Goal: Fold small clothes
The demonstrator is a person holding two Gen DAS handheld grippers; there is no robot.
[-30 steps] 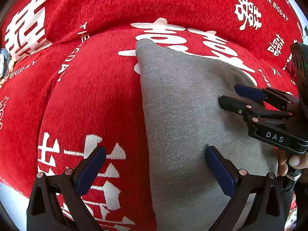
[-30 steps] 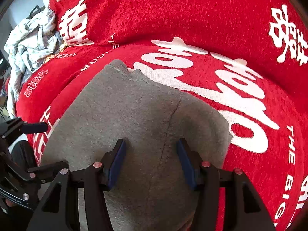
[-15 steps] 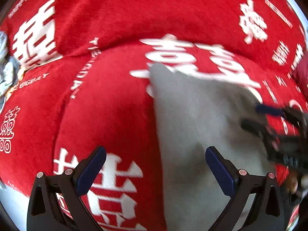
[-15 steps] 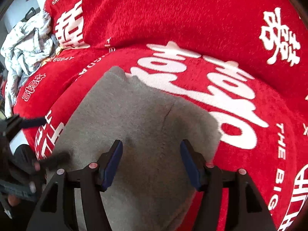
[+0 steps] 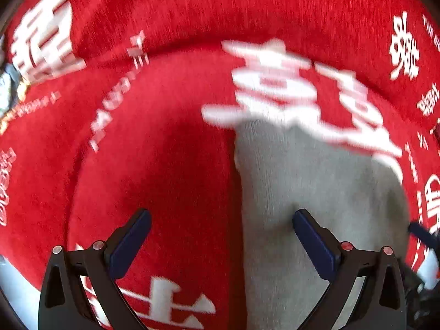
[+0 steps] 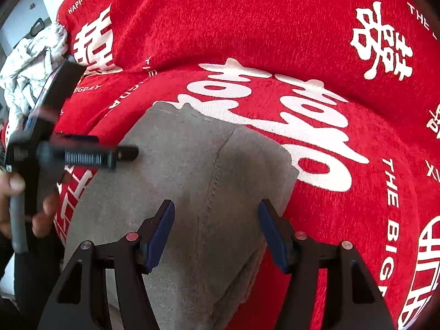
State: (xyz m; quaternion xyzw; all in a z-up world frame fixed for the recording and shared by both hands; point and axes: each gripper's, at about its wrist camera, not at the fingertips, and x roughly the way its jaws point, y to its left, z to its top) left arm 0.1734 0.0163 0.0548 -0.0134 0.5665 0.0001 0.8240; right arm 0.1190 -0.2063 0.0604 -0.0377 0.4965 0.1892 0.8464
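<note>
A folded grey garment (image 5: 316,192) lies flat on a red blanket with white characters (image 5: 165,165). It also shows in the right wrist view (image 6: 192,187), with a seam running down its middle. My left gripper (image 5: 221,236) is open and empty, straddling the garment's left edge. It appears blurred at the left of the right wrist view (image 6: 110,148). My right gripper (image 6: 216,231) is open and empty, hovering over the garment's near part. A tip of it shows at the right edge of the left wrist view (image 5: 420,233).
The red blanket (image 6: 330,55) covers a cushioned seat and its backrest. A crumpled pile of light clothes (image 6: 30,68) lies at the far left. A pale floor strip (image 5: 16,283) shows beyond the seat's near edge.
Both grippers have pulled back from the grey garment, the left wrist view shifting left and blurring. The left gripper now reaches over the garment's left side in the right wrist view.
</note>
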